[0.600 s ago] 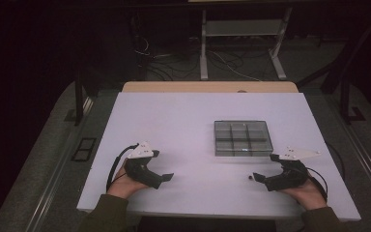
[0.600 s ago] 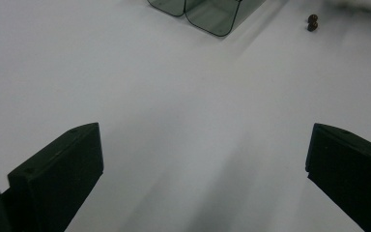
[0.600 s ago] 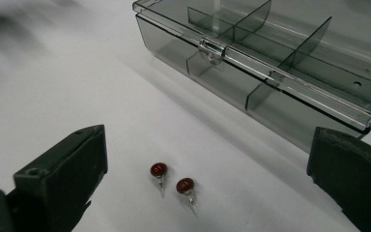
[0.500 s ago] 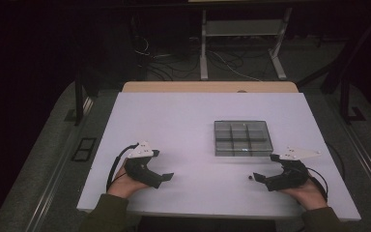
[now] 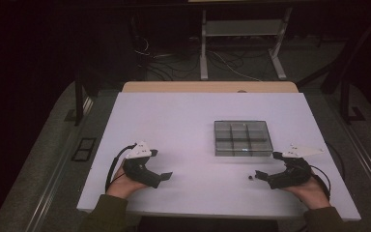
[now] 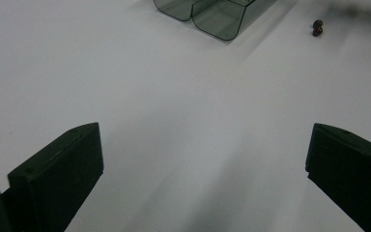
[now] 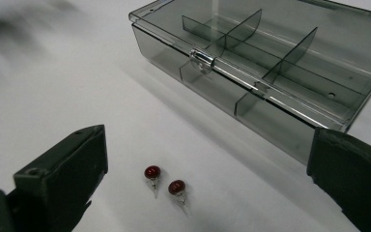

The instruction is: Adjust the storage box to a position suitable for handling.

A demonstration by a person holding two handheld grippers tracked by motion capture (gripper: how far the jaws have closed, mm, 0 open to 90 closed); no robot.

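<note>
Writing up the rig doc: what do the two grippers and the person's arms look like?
Both the left gripper and the right gripper are black handheld units with two flat, blocky black jaws. Each carries a pale grey three-cornered plate on top and trails a black cable. The person wears olive-green sleeves.

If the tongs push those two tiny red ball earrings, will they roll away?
Probably a little. The two small red round stud earrings have smooth ball heads, so they may roll, but their thin silver posts would likely make them curl around. They look light and might slip from the wide black tongs.
</note>
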